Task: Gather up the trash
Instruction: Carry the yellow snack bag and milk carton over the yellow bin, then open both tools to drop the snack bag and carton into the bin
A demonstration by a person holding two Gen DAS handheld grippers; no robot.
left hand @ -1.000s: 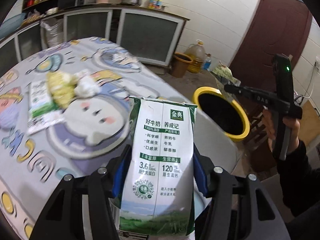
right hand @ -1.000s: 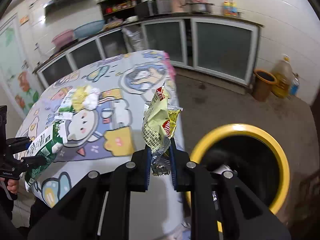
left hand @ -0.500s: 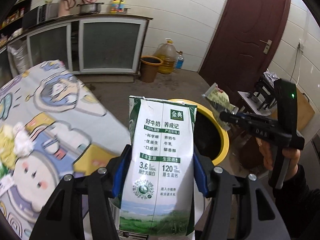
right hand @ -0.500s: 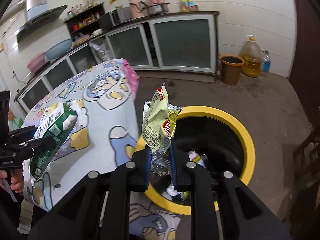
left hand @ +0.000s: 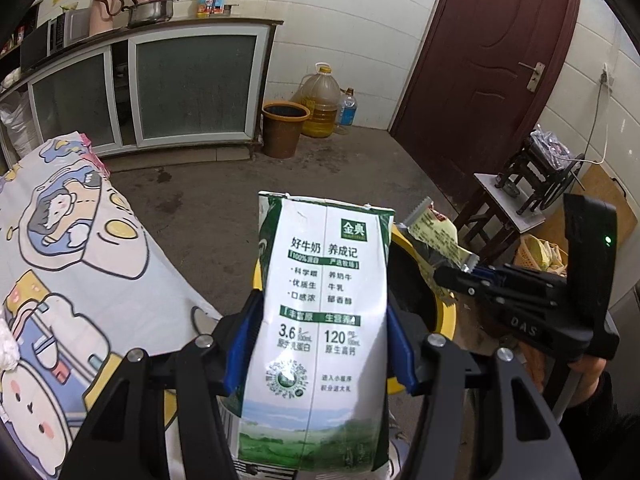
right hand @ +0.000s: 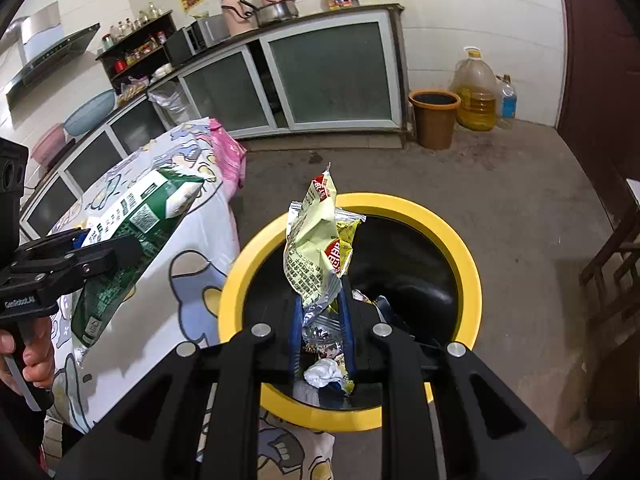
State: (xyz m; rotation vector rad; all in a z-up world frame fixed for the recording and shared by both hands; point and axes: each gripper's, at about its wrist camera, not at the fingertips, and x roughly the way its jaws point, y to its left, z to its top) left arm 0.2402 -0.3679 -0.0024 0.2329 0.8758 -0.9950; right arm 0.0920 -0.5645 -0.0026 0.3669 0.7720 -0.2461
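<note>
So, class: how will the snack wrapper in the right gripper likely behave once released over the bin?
The snack wrapper looks crumpled and thin, so probably floppy and very light. Released from the right gripper, it may flutter, though it hangs over the yellow bin.

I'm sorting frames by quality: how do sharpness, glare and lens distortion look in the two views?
Left wrist view: milk carton sharp, its print readable, slight sheen on its face; door and wall tiles bow towards dark corners. Right wrist view: snack wrapper crisp, its foil base glinting between the fingers; bin rim evenly lit; cupboards curve near the edge.
</note>
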